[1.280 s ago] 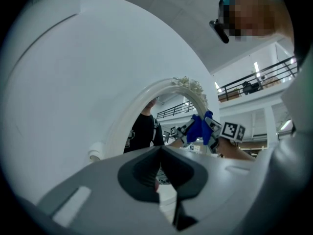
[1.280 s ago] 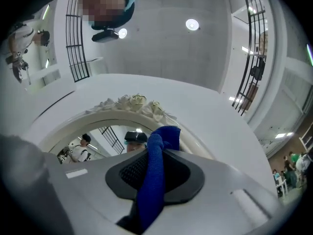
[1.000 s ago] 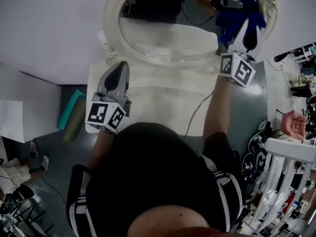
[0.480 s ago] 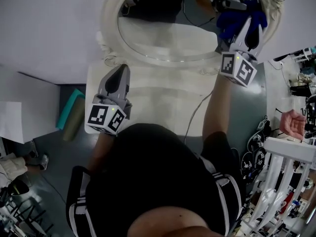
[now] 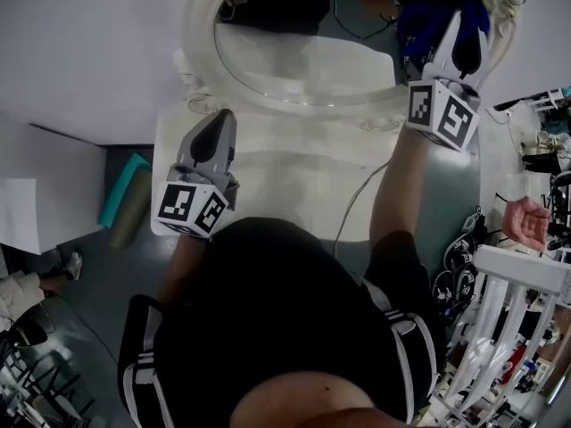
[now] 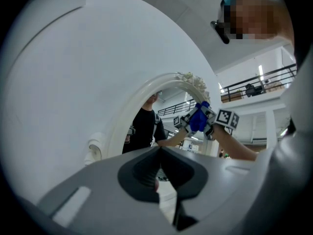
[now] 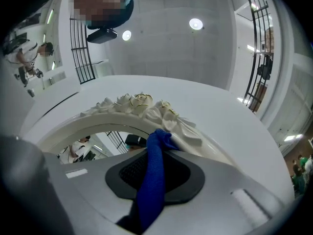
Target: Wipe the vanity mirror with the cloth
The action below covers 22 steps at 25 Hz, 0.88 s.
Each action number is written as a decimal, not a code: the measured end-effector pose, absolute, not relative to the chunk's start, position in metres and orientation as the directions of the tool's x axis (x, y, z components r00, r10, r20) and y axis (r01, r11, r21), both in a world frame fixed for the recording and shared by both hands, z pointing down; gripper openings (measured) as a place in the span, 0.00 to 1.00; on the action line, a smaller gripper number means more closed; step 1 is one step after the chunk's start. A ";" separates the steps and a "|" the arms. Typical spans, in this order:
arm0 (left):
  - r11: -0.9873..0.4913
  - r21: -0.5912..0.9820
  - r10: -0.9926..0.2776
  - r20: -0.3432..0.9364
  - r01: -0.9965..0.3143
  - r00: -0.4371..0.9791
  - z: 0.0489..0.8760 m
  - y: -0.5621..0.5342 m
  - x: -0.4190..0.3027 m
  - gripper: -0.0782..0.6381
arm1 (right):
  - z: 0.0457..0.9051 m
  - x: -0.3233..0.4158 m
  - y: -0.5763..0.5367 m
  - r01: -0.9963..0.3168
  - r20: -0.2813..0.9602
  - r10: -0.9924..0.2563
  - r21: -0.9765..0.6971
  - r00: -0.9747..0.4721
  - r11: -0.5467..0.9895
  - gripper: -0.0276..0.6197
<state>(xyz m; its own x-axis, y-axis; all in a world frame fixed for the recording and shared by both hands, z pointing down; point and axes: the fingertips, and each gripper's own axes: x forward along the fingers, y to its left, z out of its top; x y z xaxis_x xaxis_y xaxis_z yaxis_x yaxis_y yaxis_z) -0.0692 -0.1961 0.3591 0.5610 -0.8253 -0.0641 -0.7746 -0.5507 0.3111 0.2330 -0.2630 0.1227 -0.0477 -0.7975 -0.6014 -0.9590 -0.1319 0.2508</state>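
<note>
The oval vanity mirror (image 5: 303,56) in its white ornate frame (image 5: 198,52) stands at the back of a white vanity top (image 5: 285,172). My right gripper (image 5: 462,27) is shut on the blue cloth (image 5: 417,27) and holds it up at the mirror's right edge. In the right gripper view the cloth (image 7: 154,180) runs out between the jaws to the frame's carved roses (image 7: 142,104). My left gripper (image 5: 219,125) hangs shut over the vanity top's left part with nothing in it. The left gripper view shows the frame (image 6: 134,111), the cloth (image 6: 198,119) and its reflection.
A thin cable (image 5: 355,199) crosses the vanity top. A teal roll (image 5: 125,201) lies on the floor at the left. On the right stand a white rack (image 5: 517,328) and cluttered gear, with another person's hand (image 5: 526,226) nearby. A white wall is behind the mirror.
My right gripper has moved up and a little right along the mirror's edge with the cloth. The left gripper has stayed nearly still.
</note>
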 end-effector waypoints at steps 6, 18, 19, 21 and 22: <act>-0.545 0.318 -0.829 -0.067 -0.776 0.555 0.360 -0.196 -0.073 0.13 | 0.110 0.203 -0.268 -0.926 -0.592 -0.799 0.351 -0.108 -0.136 0.15; -0.525 0.332 -0.843 -0.077 -0.784 0.532 0.361 -0.194 -0.088 0.13 | 0.109 0.118 -0.276 -0.774 -0.538 -0.783 0.622 -0.312 -0.119 0.15; -0.523 0.333 -0.844 -0.077 -0.784 0.530 0.362 -0.193 -0.089 0.13 | 0.113 0.107 -0.275 -0.751 -0.531 -0.777 0.650 -0.339 -0.116 0.15; -0.519 0.338 -0.847 -0.076 -0.785 0.526 0.364 -0.192 -0.090 0.13 | 0.126 0.089 -0.277 -0.709 -0.495 -0.785 0.697 -0.372 -0.103 0.15; -0.517 0.338 -0.848 -0.076 -0.786 0.525 0.364 -0.192 -0.090 0.13 | 0.136 0.084 -0.281 -0.681 -0.456 -0.808 0.726 -0.372 -0.096 0.15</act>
<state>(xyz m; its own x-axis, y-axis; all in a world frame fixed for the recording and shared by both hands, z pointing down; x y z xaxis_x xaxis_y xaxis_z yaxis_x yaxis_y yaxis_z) -0.0904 -0.1917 0.3639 0.5246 -0.8479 -0.0758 -0.7864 -0.5168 0.3384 0.0842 -0.2806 0.1365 -0.3722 -0.8083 -0.4562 -0.6813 -0.0958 0.7257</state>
